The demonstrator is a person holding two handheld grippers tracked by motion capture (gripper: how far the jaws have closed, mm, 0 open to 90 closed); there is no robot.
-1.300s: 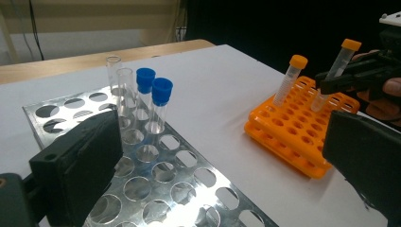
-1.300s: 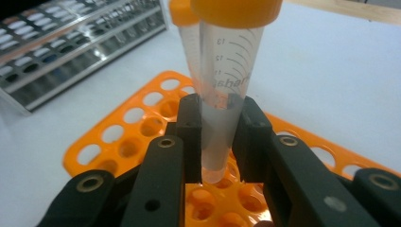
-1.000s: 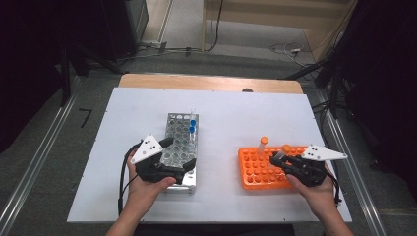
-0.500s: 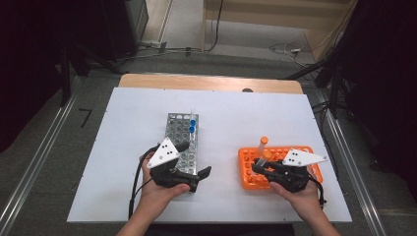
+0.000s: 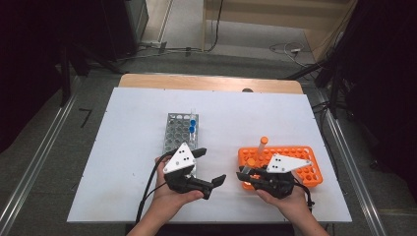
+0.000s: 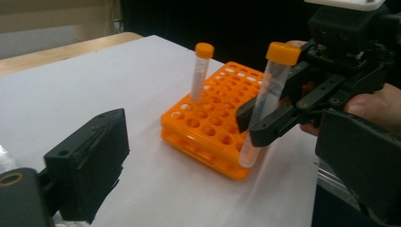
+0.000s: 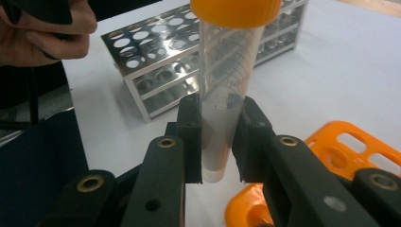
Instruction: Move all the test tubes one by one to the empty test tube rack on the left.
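My right gripper (image 5: pixel 244 173) (image 7: pixel 217 142) is shut on a clear tube with an orange cap (image 7: pixel 227 71) (image 6: pixel 267 94), held upright just left of the orange rack (image 5: pixel 305 169) (image 6: pixel 208 127). A second orange-capped tube (image 5: pixel 263 146) (image 6: pixel 201 71) stands in that rack. My left gripper (image 5: pixel 210 166) (image 6: pixel 220 137) is open and points right toward the held tube. Its jaws have just been closing a little, with nothing between them. The two grippers face each other a short way apart near the front of the white table.
A metal rack (image 5: pixel 179 130) (image 7: pixel 156 61) stands behind the left hand, with two blue-capped tubes (image 5: pixel 192 125) at its far end. The table's front edge (image 5: pixel 211 221) runs just below both hands. A wooden strip (image 5: pixel 206 82) lines the far edge.
The left hand has moved right, away from the metal rack's front. The right hand has moved left off the orange rack with the tube in its jaws. The grippers are closer together.
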